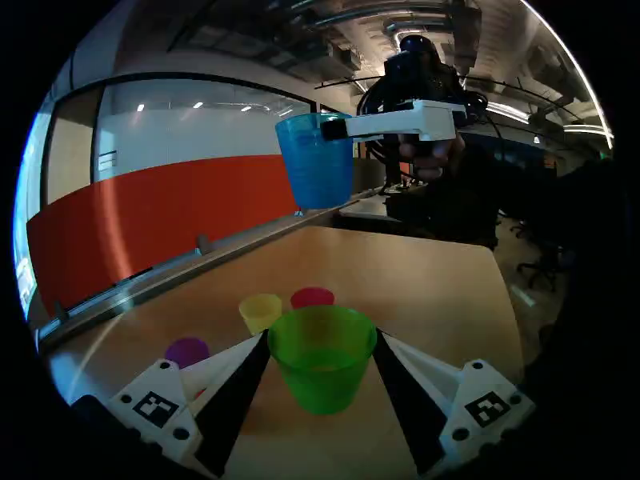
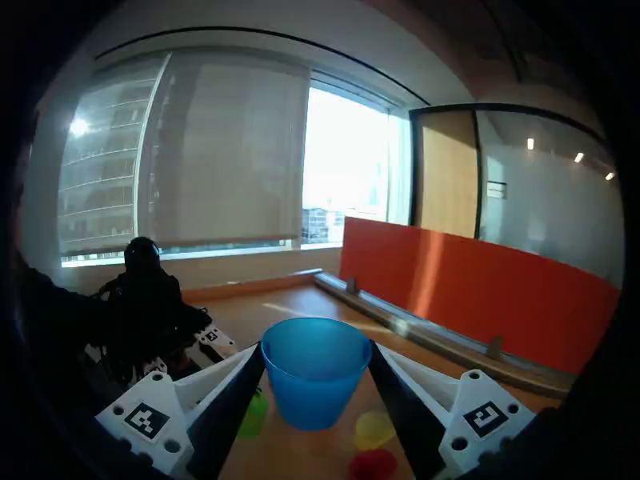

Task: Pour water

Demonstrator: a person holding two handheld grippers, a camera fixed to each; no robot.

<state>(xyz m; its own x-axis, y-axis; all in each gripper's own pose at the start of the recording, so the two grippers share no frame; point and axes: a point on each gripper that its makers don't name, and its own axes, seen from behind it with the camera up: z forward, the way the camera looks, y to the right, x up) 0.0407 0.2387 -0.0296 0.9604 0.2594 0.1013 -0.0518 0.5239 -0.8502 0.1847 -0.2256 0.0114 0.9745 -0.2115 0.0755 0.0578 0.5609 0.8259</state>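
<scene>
The translucent blue plastic cup (image 2: 314, 386) is clenched between both fingers of the right gripper (image 2: 314, 352). It is held roughly upright in the air, well above the wooden table (image 1: 436, 288). The left gripper (image 1: 320, 346) grasps a translucent green plastic cup (image 1: 322, 376) lower down, mouth up; I cannot tell whether it touches the tabletop. Beyond it stand a small yellow cup (image 1: 260, 310), a red cup (image 1: 312, 297) and a purple cup (image 1: 186, 350), near an orange partition wall (image 1: 160, 216).

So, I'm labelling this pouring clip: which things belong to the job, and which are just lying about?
In use: blue cup in the right gripper; green cup in the left gripper.
Lying about: yellow cup, red cup, purple cup.
</scene>
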